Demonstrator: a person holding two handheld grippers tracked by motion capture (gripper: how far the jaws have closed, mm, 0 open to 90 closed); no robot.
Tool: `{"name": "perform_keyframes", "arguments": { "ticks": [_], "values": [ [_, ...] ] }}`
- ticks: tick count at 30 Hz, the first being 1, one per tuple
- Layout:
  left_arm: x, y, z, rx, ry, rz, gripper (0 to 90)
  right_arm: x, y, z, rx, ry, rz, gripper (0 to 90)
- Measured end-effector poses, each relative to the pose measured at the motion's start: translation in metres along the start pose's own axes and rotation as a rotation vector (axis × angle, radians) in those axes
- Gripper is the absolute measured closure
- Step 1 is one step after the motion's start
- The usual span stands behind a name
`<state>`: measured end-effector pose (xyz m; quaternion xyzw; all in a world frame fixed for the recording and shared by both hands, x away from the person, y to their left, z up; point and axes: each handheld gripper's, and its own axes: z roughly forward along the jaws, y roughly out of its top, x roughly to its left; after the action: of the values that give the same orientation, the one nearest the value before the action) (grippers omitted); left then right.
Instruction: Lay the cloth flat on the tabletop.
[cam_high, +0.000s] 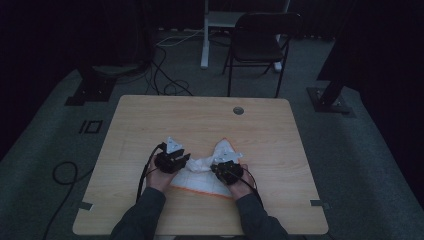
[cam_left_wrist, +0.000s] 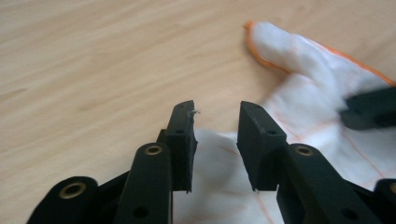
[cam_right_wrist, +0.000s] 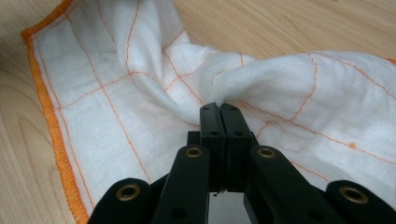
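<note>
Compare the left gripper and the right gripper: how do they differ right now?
The left gripper has its jaws apart, with nothing between them, above the cloth. The right gripper has its jaws shut, pinching a bunched fold of the cloth. In the high view, left sits at the cloth's left side, right over its right part. Both are black, hand-held.

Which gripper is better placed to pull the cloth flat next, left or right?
Right, probably. The right gripper is shut on a bunched fold of the cloth, while the left gripper is open, with cloth between its fingers.
</note>
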<state>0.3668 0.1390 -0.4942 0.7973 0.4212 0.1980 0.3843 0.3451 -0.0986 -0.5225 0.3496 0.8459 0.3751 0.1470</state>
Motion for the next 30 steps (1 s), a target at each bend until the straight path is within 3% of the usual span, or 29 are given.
{"name": "perform_keyframes", "arguments": {
  "ticks": [5, 7, 12, 15, 17, 20, 26, 30],
  "values": [
    [0.014, 0.005, 0.004, 0.014, 0.001, -0.053, 56.3, -0.001, -0.002, 0.000, 0.003, 0.000, -0.005, 89.6],
    [0.016, 0.006, 0.008, 0.032, -0.038, -0.071, 52.7, 0.000, -0.003, 0.000, 0.006, -0.002, -0.007, 89.7],
    [0.010, 0.005, 0.019, 0.096, -0.082, -0.062, 48.7, 0.002, -0.003, 0.000, 0.009, -0.009, -0.020, 89.7],
    [0.007, 0.001, 0.025, 0.160, -0.093, -0.048, 56.1, 0.002, -0.003, -0.001, 0.009, -0.008, -0.017, 89.6],
    [0.005, -0.001, 0.027, 0.190, -0.083, -0.034, 69.8, 0.002, -0.004, -0.001, 0.007, -0.009, -0.017, 89.6],
    [0.003, 0.001, 0.024, 0.174, -0.066, -0.002, 83.9, 0.003, -0.004, -0.003, -0.002, -0.011, -0.019, 89.5],
    [0.000, 0.007, 0.007, 0.070, -0.003, 0.012, 85.5, 0.005, -0.003, -0.009, -0.024, -0.022, -0.021, 89.5],
    [0.003, 0.006, -0.001, 0.021, 0.024, -0.013, 85.7, 0.007, -0.005, -0.015, -0.038, -0.026, -0.019, 90.0]
  ]
}}
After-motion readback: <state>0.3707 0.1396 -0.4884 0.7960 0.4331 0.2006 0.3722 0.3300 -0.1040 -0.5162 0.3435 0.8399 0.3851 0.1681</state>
